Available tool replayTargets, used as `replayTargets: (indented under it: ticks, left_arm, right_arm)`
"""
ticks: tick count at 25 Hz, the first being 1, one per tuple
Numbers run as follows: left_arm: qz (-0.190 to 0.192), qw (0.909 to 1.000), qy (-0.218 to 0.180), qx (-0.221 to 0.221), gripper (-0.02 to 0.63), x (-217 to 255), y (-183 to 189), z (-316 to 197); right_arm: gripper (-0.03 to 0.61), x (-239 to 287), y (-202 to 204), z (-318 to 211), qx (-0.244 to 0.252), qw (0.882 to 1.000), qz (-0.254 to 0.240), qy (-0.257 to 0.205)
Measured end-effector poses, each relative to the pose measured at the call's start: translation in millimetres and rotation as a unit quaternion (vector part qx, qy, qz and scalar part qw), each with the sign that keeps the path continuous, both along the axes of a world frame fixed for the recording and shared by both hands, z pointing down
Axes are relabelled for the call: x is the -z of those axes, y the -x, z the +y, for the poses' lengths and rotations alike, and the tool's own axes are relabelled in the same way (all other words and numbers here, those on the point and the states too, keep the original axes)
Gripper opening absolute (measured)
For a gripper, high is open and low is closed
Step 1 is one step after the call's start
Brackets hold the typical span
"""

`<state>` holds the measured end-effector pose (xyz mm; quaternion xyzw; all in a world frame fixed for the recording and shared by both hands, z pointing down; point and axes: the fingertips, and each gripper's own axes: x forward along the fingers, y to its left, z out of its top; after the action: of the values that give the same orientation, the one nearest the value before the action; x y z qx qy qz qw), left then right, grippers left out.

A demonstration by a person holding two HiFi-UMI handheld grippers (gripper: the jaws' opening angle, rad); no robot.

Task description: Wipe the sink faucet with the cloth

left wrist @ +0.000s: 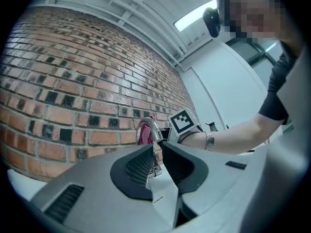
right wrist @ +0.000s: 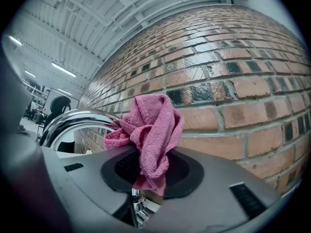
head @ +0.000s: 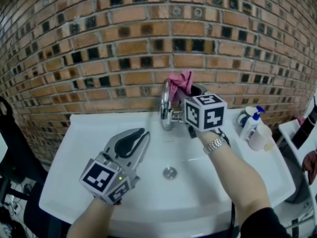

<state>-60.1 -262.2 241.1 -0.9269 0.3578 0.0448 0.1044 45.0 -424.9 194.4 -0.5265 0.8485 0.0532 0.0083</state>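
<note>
A curved chrome faucet [head: 166, 108] stands at the back of the white sink [head: 89, 133]. My right gripper [head: 187, 97] is level with the top of the spout, on its right, and is shut on a bunched pink cloth [head: 181, 82]. In the right gripper view the cloth [right wrist: 151, 125] sticks out of the gripper [right wrist: 150, 165] and its left fold lies against the faucet's arch [right wrist: 73, 123]. My left gripper [head: 144, 133] hovers over the basin in front of the faucet, its jaws nearly together and holding nothing. Its own view shows the faucet [left wrist: 148, 127] straight ahead of the gripper [left wrist: 158, 147].
A brick wall [head: 99, 43] rises right behind the sink. A pump bottle with a blue top [head: 250, 123] and a white cup [head: 260, 139] stand on the rim at the right. The drain [head: 170, 172] sits mid-basin. A black chair [head: 12, 148] is at the left.
</note>
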Motion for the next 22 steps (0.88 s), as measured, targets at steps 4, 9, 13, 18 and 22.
replayTargets:
  ticks: [4,9,13,18,22]
  left_arm:
    - [-0.005,1.0000,-0.004,-0.001,0.069,-0.7,-2.1,1.7]
    - [-0.009,0.9999,-0.008,-0.001,0.069,-0.4,-3.3,2.6]
    - [-0.011,0.9999,-0.007,-0.003,0.069,-0.5,-3.9,2.8]
    - [-0.016,0.9995,-0.028,-0.001,0.069,1.3,-3.6,1.6]
    - [-0.017,0.9997,-0.015,-0.005,0.069,0.8,-6.5,4.8]
  right_arm:
    - [0.103,-12.8,-1.5,-4.9,-0.009,1.000,0.010,0.014]
    - [0.103,-27.4,-2.6,-10.6,-0.018,0.999,0.022,0.032]
    - [0.103,-39.0,-2.9,-13.2,-0.022,0.998,0.027,0.048]
    - [0.098,-44.8,-0.6,-9.0,-0.031,0.997,0.044,0.050]
    - [0.095,-45.9,3.4,-2.1,-0.036,0.996,0.063,0.042]
